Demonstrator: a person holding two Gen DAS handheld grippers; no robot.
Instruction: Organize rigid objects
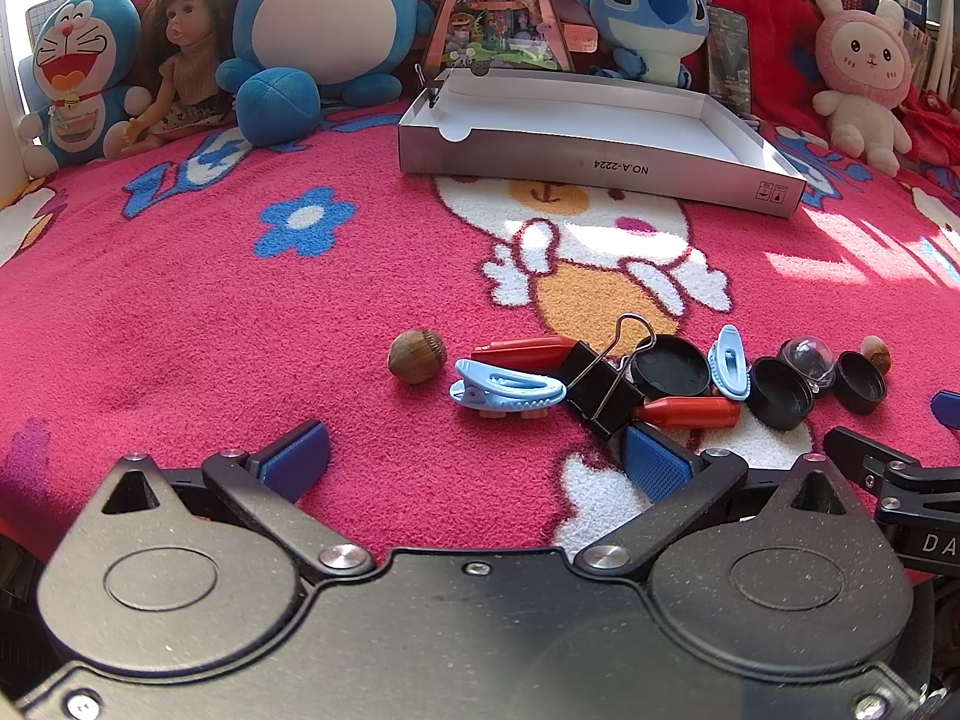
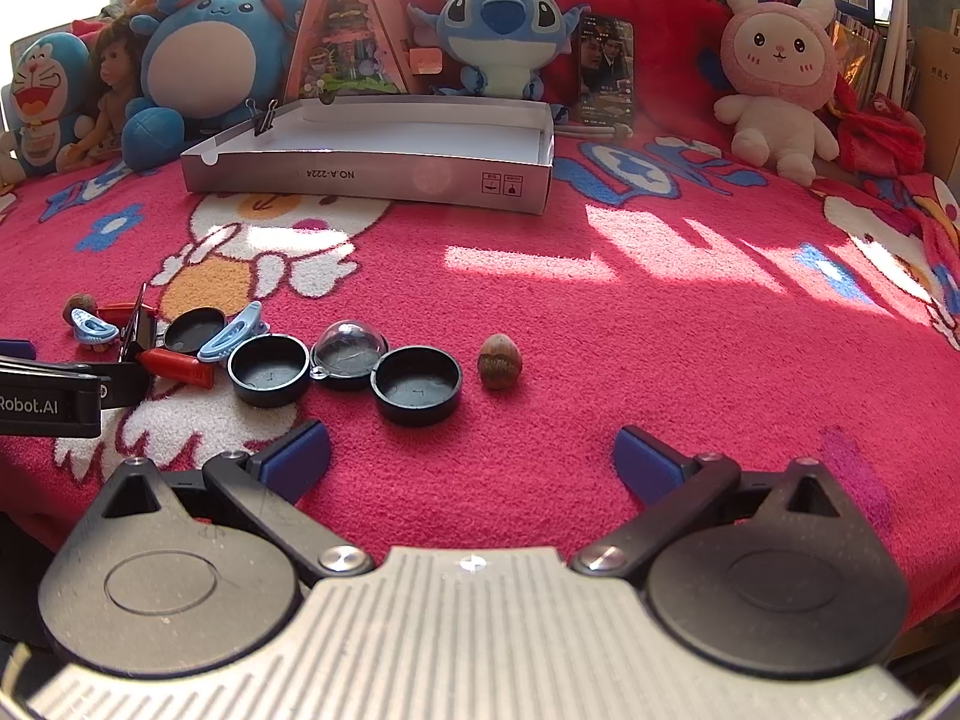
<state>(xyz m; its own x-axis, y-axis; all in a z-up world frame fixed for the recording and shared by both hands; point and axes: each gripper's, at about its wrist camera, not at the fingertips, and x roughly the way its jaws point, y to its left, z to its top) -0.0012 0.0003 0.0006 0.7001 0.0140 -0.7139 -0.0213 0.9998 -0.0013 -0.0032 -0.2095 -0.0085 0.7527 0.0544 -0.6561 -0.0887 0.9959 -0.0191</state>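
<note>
Pink fleece blanket covered the bed and carried everything, with plush toys lined along the top of both frames. Next in size, the open cardboard box sat in the upper middle of the left view, holding nothing that showed, one binder clip nipped on its far-left rim; so the sorting looked barely begun. Both tongs were spread apart and clamped on nothing: the left tongs low in frame just short of the clutter, the right tongs likewise. Likely the next move called for closing on one small piece and carrying it up to the box. Black caps, a clear dome, red pieces, blue clips, a binder clip and a hazelnut lay huddled at centre. Only the right view showed the second hazelnut plainly, standing apart; the left view alone untangled the clip pile.
</note>
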